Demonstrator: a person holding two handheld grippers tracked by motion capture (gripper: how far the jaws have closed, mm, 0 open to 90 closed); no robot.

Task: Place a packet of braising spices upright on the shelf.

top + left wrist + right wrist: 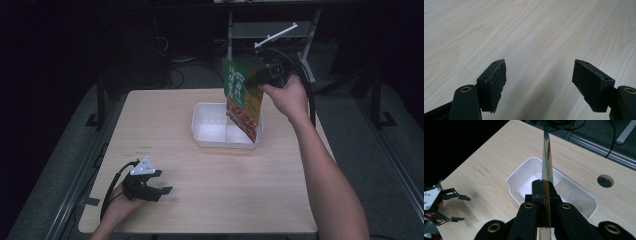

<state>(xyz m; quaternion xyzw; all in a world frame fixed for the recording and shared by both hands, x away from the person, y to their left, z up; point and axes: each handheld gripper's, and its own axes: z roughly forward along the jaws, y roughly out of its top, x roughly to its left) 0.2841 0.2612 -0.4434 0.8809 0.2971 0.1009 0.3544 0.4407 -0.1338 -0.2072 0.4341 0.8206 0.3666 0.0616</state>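
Note:
A green and orange food packet hangs above the right end of a white rectangular tub in the middle of the table. My right gripper is shut on the packet's upper edge. In the right gripper view the packet shows edge-on, pinched between the black pads, with the tub below it. My left gripper rests low at the near left of the table, jaws open. In the left gripper view its fingertips stand wide apart over bare wood, my left gripper holding nothing.
The tub holds nothing. A round cable hole is cut in the tabletop beyond the tub. Cables and a metal stand lie on the floor behind the table. Bare wood stretches across the near half of the table.

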